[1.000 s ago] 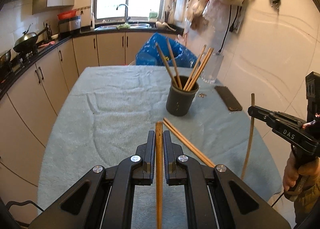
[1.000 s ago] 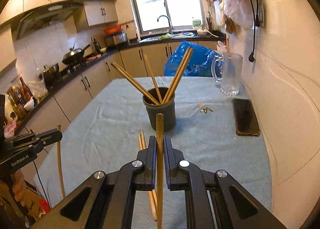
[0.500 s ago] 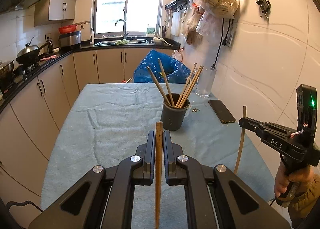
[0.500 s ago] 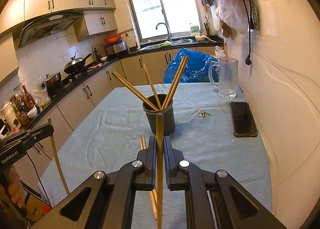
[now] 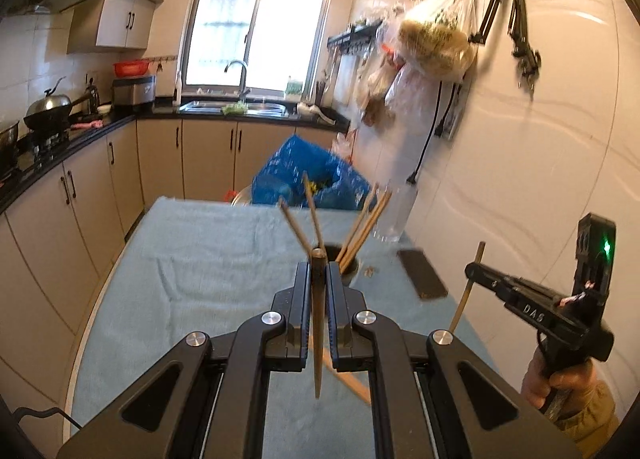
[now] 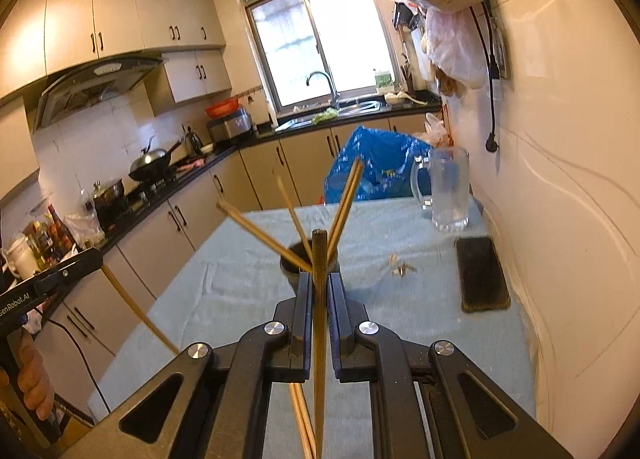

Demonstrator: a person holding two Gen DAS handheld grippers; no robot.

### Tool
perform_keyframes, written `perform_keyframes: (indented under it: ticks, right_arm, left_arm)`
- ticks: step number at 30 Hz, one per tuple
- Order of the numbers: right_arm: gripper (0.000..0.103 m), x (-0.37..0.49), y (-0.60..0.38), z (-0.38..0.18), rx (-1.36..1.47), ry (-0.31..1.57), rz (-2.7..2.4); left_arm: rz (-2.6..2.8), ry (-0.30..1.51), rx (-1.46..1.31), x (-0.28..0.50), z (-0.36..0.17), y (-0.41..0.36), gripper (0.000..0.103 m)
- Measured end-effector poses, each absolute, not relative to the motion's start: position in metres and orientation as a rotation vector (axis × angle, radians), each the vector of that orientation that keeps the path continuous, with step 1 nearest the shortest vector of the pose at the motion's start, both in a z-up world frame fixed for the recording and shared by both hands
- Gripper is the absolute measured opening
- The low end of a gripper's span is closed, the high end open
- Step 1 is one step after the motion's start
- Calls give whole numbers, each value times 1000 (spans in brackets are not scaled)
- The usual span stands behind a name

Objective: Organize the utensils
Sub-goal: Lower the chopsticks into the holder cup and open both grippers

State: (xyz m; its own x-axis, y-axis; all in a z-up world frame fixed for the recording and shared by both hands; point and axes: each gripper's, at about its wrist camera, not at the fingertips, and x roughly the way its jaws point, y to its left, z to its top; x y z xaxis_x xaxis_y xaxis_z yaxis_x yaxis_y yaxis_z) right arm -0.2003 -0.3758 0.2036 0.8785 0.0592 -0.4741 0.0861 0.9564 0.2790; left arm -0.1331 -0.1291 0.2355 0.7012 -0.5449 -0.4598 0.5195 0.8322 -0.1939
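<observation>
Both grippers, left (image 5: 319, 279) & right (image 6: 320, 283), pinch one upright chopstick (image 6: 319, 299) each; cup (image 6: 292, 261) sits dead ahead, below the sticks' lower ends; right looks nearer.

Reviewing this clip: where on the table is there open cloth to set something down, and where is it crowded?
Free: the wide cloth left of the dark cup, toward the cabinets, and the far strip behind it. Crowded: right edge by the wall, with glass mug, phone and small keys; loose chopsticks lie on the near middle.
</observation>
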Motion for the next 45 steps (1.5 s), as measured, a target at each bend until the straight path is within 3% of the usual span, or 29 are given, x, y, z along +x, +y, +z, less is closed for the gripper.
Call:
perform_keyframes:
  ticks: [17,22,28,38,41,43,45]
  right_arm:
    - [8,-112,-406,266,434,182,-95]
    - [8,-82,-407,251,422,180,-151]
    - [8,-63,-409,222,418,262,-153]
    - [8,-56,-403,185,417,375,-135]
    - [12,-57,-405,179,434,394,-133]
    - [25,-58,-407,178,446,404,-130]
    - [32,-62,-408,179,448,403,-135]
  left_arm:
    - [-616,373,-96,-50,312,-192,7]
    - [-581,372,-82,-17,300,-220,7]
    - [-581,504,-54,20,262,-250,7]
    - [-553,597,-35,23,227,-250,7]
    - [-551,586,-26,14,230,-248,20]
    - [-549,570,-32,7,234,-243,37]
    - [-548,552,-40,-1,240,-238,38]
